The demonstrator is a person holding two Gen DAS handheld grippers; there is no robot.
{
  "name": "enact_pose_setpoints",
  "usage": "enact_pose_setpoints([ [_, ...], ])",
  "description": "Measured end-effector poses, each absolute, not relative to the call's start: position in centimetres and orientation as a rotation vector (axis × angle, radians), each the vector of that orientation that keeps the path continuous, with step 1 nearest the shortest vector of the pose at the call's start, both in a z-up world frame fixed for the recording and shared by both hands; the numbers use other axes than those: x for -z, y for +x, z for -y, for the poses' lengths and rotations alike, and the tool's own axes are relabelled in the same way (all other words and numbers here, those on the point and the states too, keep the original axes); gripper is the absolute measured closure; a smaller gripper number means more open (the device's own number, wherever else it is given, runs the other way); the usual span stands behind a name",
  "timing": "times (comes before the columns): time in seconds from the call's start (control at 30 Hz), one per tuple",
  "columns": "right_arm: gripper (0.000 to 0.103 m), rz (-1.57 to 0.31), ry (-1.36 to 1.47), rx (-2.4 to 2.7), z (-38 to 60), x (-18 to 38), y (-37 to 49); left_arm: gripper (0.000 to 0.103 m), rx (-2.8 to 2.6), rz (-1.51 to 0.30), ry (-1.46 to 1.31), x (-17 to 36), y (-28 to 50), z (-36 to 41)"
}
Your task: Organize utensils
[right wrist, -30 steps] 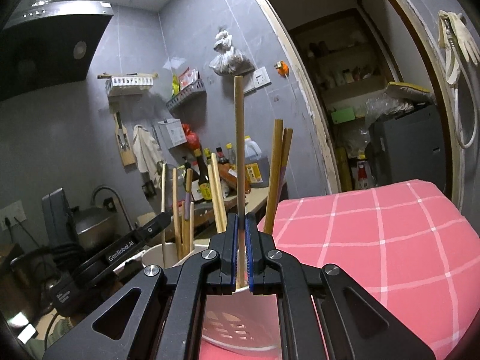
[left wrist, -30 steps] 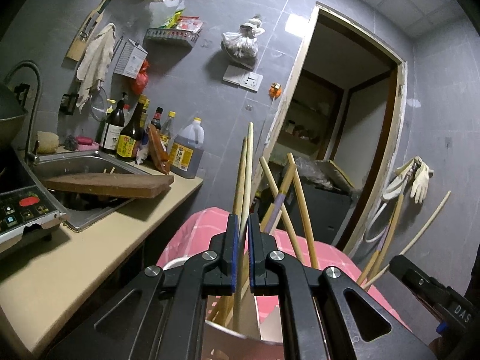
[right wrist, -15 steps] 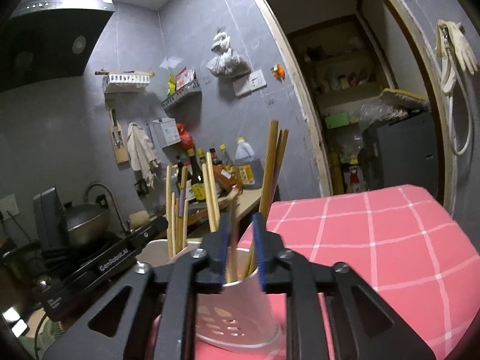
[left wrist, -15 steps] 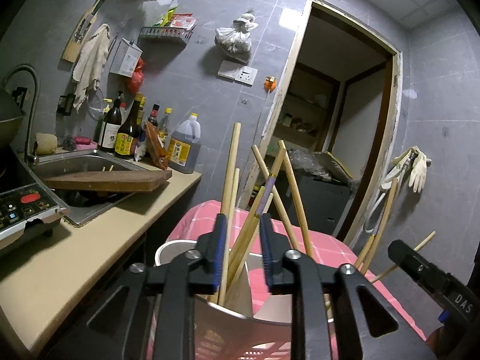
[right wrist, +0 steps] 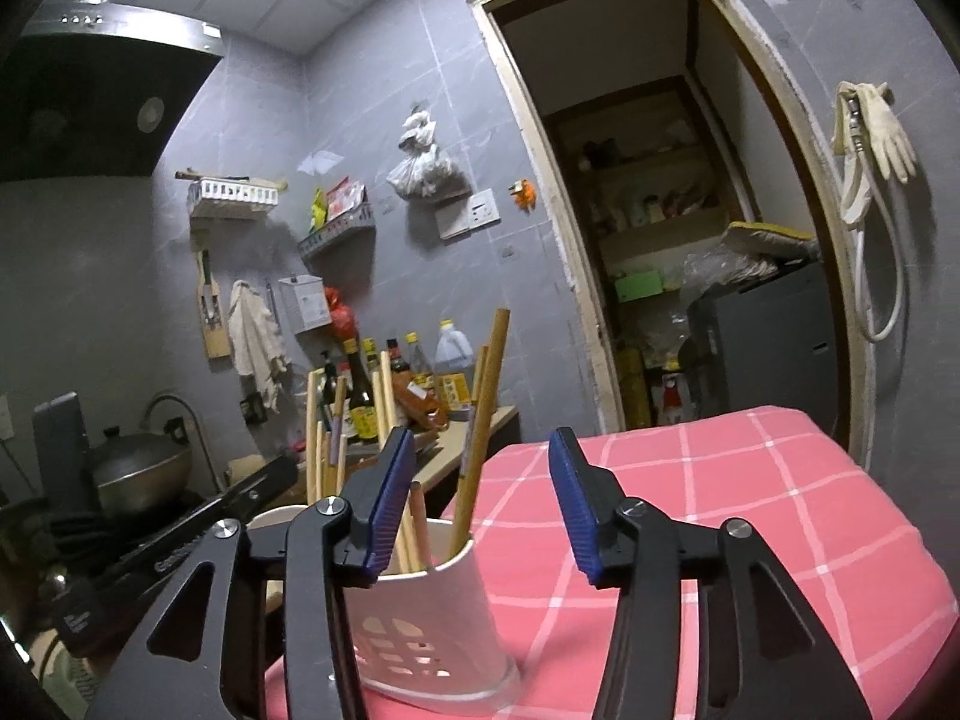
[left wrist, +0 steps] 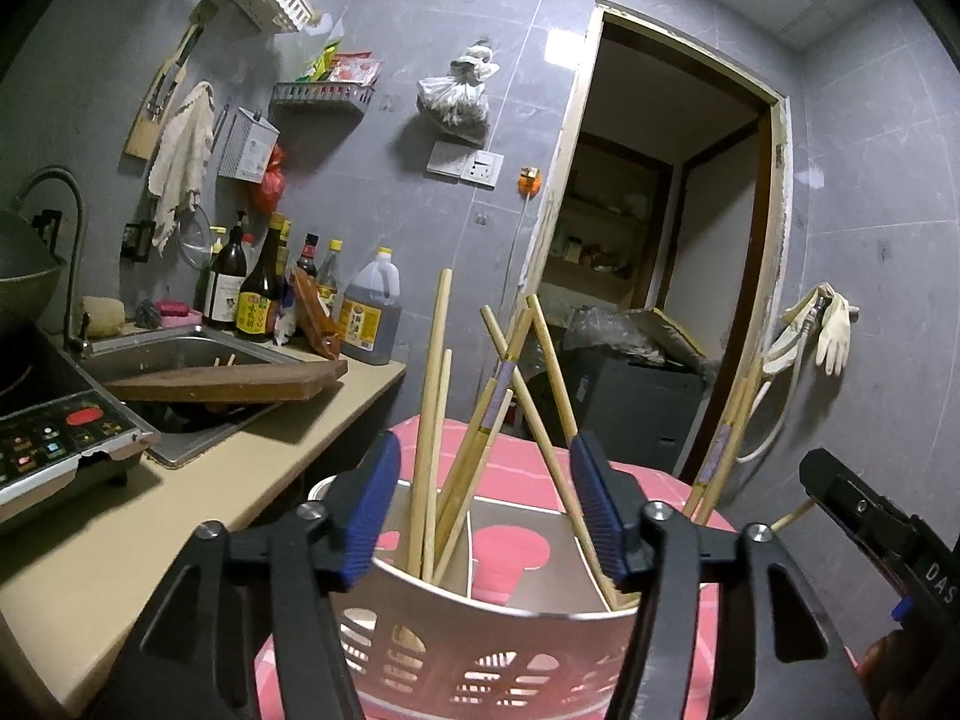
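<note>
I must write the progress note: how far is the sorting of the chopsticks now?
Done: many chopsticks stand in the white holder. In hand: nothing; left gripper and right gripper have just been opening, pads pressing nothing. Left: no loose utensils in view.

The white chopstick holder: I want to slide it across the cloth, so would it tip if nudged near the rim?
Probably. The white chopstick holder looks like thin perforated plastic, so likely light. The long chopsticks lean well above its rim, raising the weight. The pink checked cloth may drag at its base, so push low.
</note>
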State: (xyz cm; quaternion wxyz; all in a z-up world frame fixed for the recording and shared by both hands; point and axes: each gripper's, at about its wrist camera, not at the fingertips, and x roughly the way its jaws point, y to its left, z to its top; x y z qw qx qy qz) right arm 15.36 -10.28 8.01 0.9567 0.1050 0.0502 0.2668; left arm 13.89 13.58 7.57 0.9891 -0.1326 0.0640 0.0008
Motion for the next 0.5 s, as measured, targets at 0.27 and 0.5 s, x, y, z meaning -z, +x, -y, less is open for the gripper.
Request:
enact_pose_setpoints([
  [0.27,0.035,-0.085,0.215,-0.486,12.0,-7.9,14.0,0.034,-0.007,-0.127,-0.265,-7.8,12.3,-12.7],
  [0.5,0.021,-0.074,0.223,-0.438,14.3,-8.0,11.6,0.024,0.01,-0.129,-0.254,-8.1,10.5,-11.1],
])
